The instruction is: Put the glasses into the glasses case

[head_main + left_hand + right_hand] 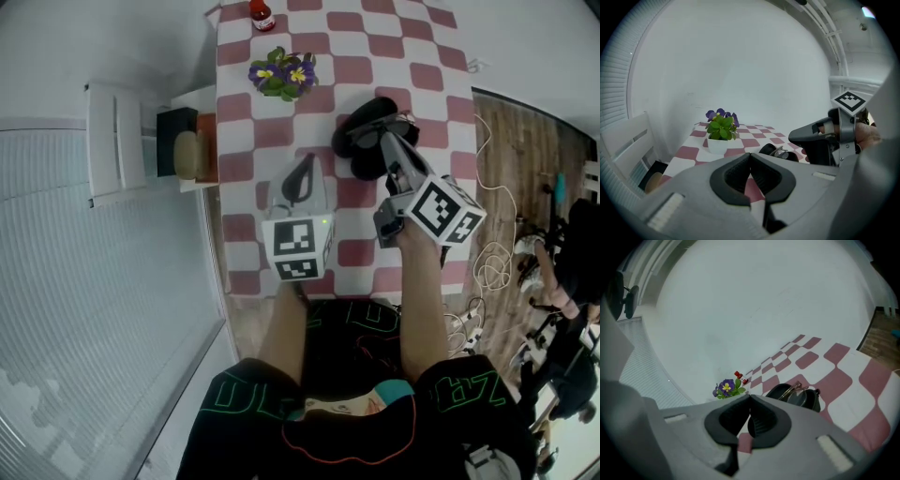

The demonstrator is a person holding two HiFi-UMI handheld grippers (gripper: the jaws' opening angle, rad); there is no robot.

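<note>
Red-and-white checked cloth covers the table in the head view. Just ahead of the right gripper tips, the glasses lie across the open black glasses case, seemingly touching it. The left gripper hangs well to the left of the case, its tips aimed past it.

From the left gripper view, both jaws are pressed together with nothing between them. The case sits ahead and to the right of the tips, and a potted flower stands ahead and to the left.

From the right gripper view, these jaws are also squeezed together on nothing. The glasses rest ahead and slightly right of the tips, frame uppermost over the dark shell.

The glasses look light, thin and easily bent, with slick lenses that would smear or scratch. The bridge, or a temple near its hinge, seems the safest place to pinch, and gently. The case looks rigid and likely to slide on the cloth.
</note>
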